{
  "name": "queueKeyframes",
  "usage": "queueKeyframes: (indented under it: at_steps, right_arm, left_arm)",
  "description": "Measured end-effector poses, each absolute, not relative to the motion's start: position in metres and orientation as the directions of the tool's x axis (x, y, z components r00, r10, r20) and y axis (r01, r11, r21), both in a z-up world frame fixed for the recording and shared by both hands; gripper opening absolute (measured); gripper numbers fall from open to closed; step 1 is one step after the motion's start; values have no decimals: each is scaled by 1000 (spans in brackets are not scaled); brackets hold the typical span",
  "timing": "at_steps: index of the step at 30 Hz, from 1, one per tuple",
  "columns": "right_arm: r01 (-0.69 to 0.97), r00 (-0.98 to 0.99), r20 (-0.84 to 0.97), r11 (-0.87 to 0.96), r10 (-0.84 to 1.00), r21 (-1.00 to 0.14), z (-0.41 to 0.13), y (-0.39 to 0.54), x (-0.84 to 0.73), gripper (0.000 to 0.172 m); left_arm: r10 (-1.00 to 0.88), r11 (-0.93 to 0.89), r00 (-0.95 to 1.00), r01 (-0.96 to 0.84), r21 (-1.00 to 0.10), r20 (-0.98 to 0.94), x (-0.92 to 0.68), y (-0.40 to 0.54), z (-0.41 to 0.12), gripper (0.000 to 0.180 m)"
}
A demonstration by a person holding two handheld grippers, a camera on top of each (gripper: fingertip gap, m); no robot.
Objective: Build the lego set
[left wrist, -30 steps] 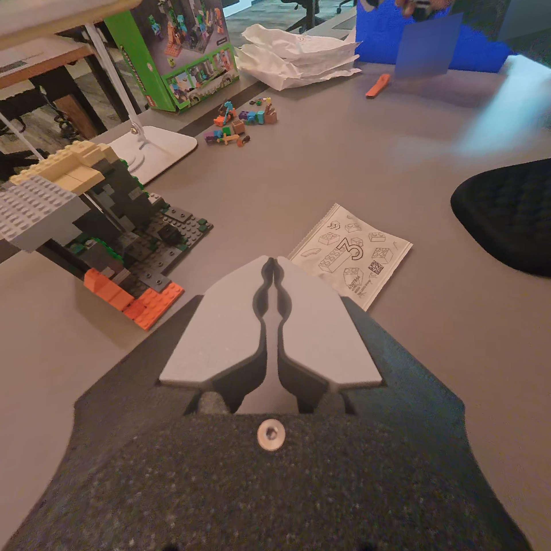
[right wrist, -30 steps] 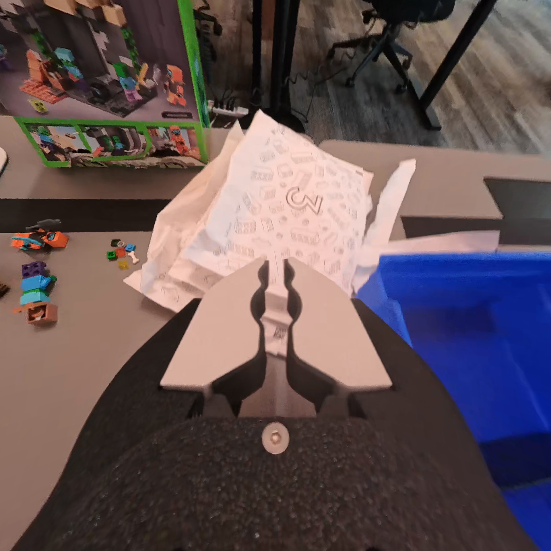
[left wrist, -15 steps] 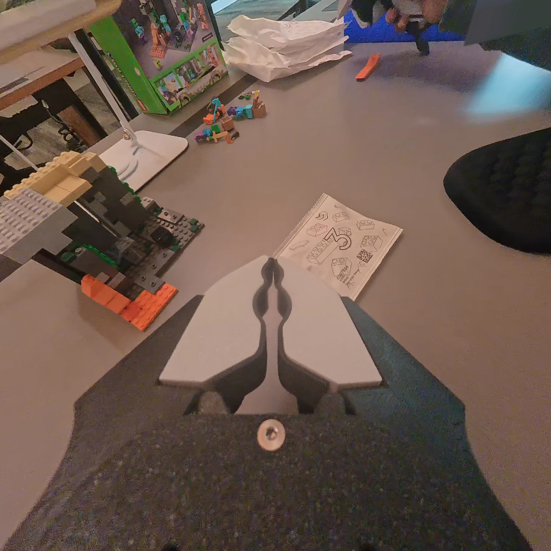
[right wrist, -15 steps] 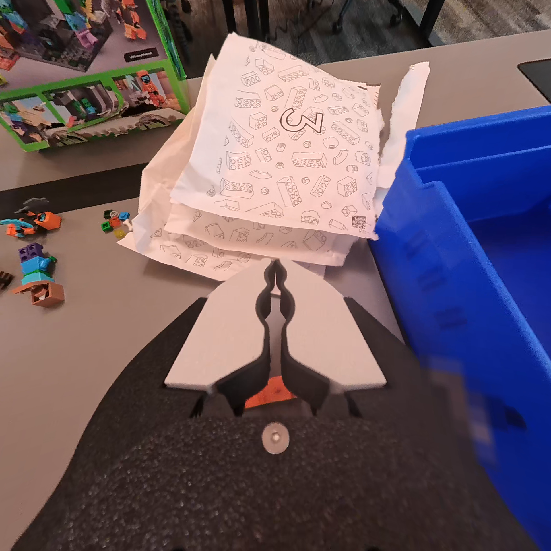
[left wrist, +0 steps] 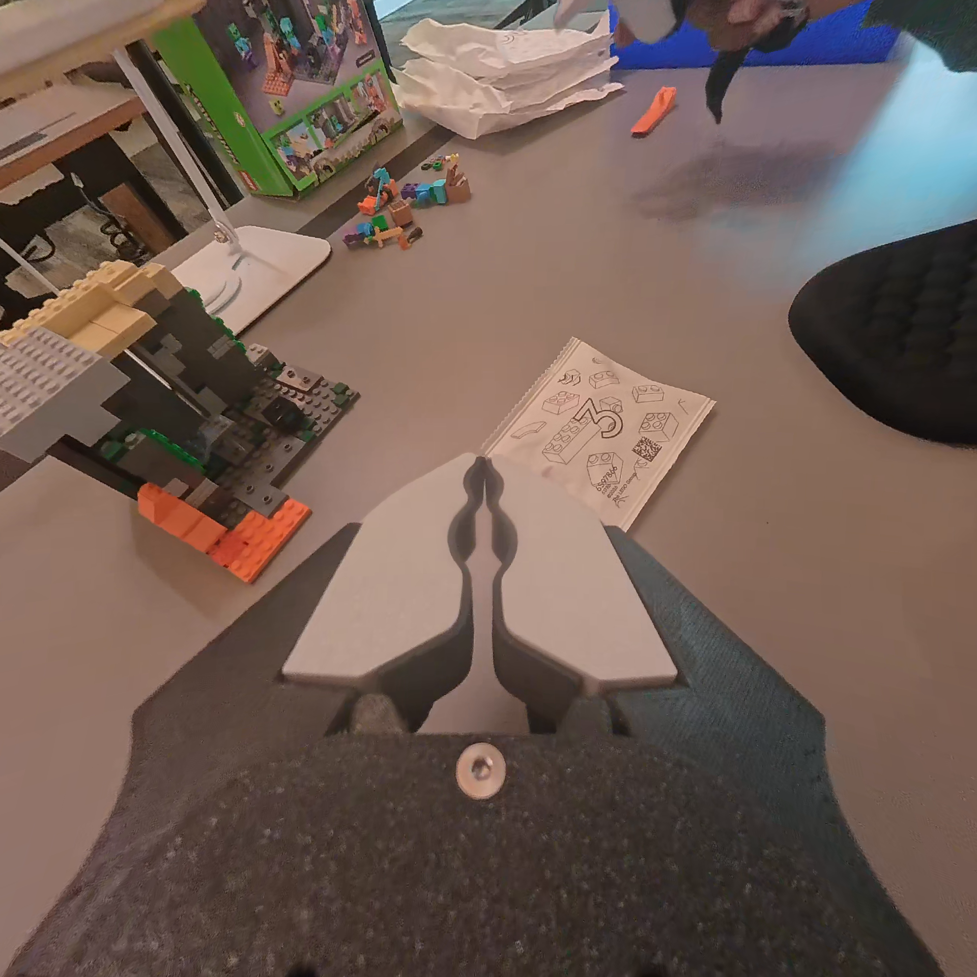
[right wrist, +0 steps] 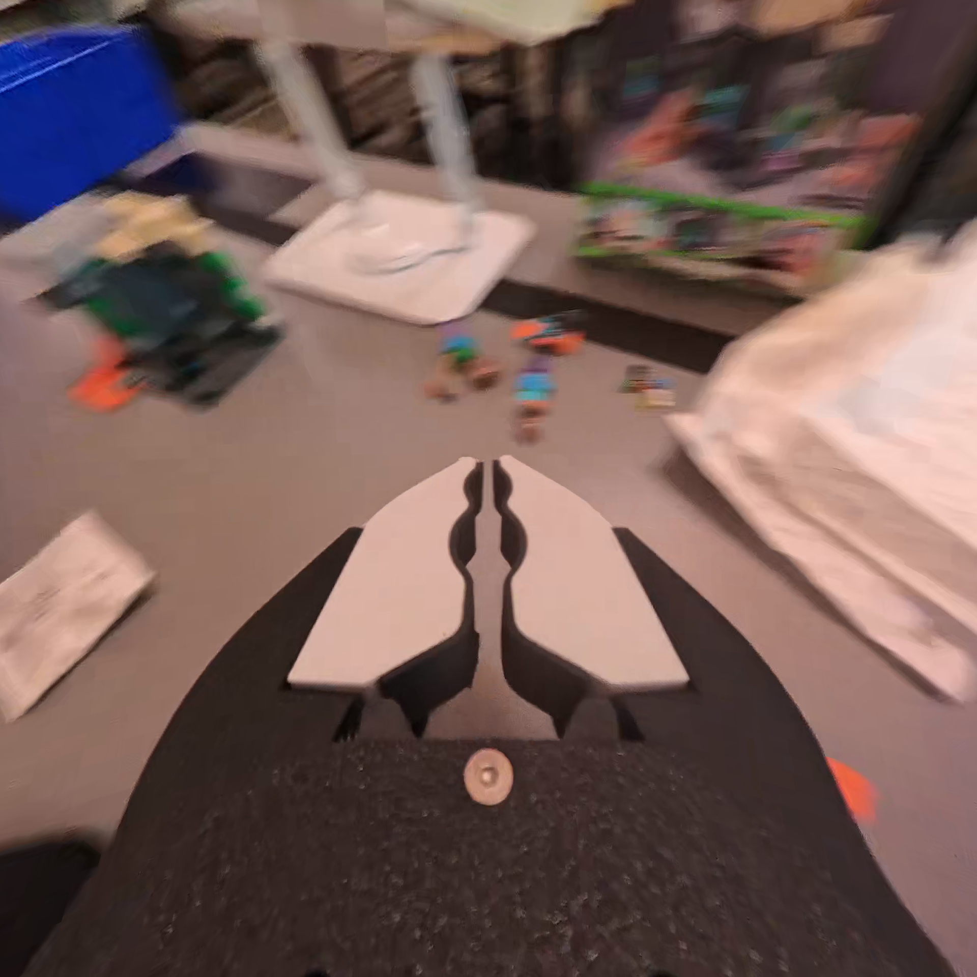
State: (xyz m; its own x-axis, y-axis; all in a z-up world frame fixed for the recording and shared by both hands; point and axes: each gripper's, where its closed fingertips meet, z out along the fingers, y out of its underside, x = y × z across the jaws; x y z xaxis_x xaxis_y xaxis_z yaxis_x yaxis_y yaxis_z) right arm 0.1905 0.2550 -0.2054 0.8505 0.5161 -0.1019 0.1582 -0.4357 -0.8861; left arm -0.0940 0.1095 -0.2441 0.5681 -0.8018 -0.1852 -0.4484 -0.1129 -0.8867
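A grey table [left wrist: 528, 275] carries a brick-built model [left wrist: 158, 423], a green toy box [left wrist: 296, 95] and scattered small figures [left wrist: 407, 201]. The left gripper [left wrist: 482, 462], tips together on nothing, hovers beside a small printed paper bag [left wrist: 602, 428]. The right gripper [right wrist: 488, 464] shows a narrow slit between bare tips, near the blurred figures.

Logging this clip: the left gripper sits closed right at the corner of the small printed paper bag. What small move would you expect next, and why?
Probably open the left gripper and ease it forward over the near corner of the small paper bag. Its fingertips meet with nothing between them, and the bag lies flat on the grey table, just ahead and to the right. The right wrist view is too blurred to help.
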Motion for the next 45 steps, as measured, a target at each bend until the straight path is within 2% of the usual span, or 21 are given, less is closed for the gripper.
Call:
queueKeyframes:
  at_steps: [1,5,9,12,15,18,20,21,23,25,27,29,31,36,38,39,40,42,43,45]
  right_arm:
    - [215,780,-119,-441,614,-871,-210,239,161,11]
    - [367,532,-200,-437,823,-821,-235,182,70,19]
    - [453,396,-340,-503,853,-736,-264,149,23,32]
    - [523,349,-405,-535,845,-664,-282,139,10,35]
    - [592,315,-432,-531,845,-606,-295,130,2,34]
    - [636,303,-421,-511,855,-579,-300,131,-1,23]
    - [675,274,-415,-481,868,-560,-303,127,-2,7]
    - [685,251,-408,-459,878,-565,-304,125,-4,1]
    - [692,195,-378,-400,905,-601,-300,122,-8,0]
    - [697,110,-291,-282,951,-659,-287,118,-11,0]
    - [723,33,-208,-167,978,-671,-265,113,-10,0]
    - [776,-50,-121,-37,991,-630,-240,108,-5,0]
    - [839,-123,-56,74,991,-539,-218,104,2,0]
    - [912,-242,4,229,970,-339,-190,98,2,0]
    - [919,-275,3,264,961,-293,-189,92,-2,0]
    - [918,-288,3,277,958,-284,-188,89,-6,0]
    - [914,-298,9,288,955,-285,-187,86,-10,0]
    - [906,-304,32,299,952,-299,-186,83,-15,0]
    - [895,-298,61,301,953,-330,-184,84,-18,0]
    - [847,-244,101,263,964,-462,-172,89,-22,3]
  left_arm:
    - [-802,-114,567,-452,-885,-186,-94,110,-245,0]
    - [-802,-113,567,-456,-883,-190,-94,110,-246,0]
    - [-803,-118,568,-450,-885,-181,-95,110,-247,0]
    - [-807,-119,563,-450,-885,-177,-94,109,-248,0]
    - [-815,-115,553,-450,-885,-175,-93,107,-248,0]
    - [-825,-117,543,-437,-892,-158,-91,106,-247,0]
    - [-832,-120,535,-428,-896,-144,-90,104,-247,0]
    - [-837,-120,530,-424,-898,-139,-89,104,-247,0]
    - [-856,-121,504,-406,-906,-112,-85,100,-244,7]
    - [-890,-135,453,-384,-913,-59,-77,93,-241,17]
    - [-904,-132,425,-362,-923,-38,-72,92,-234,21]
    - [-917,-110,397,-341,-934,-37,-68,92,-222,22]
    - [-940,-99,341,-338,-936,-23,-59,88,-213,27]
    - [-979,-115,202,-392,-913,36,-27,75,-206,36]
    - [-982,-112,189,-438,-892,30,-17,77,-212,35]
    - [-982,-109,186,-463,-880,23,-13,78,-217,29]
    - [-984,-103,176,-488,-867,18,-10,77,-223,14]
    - [-984,-76,175,-486,-871,-12,-7,80,-224,11]
    - [-985,-67,172,-459,-886,-14,-6,80,-220,9]
    - [-983,-95,181,-346,-934,33,-10,83,-207,6]
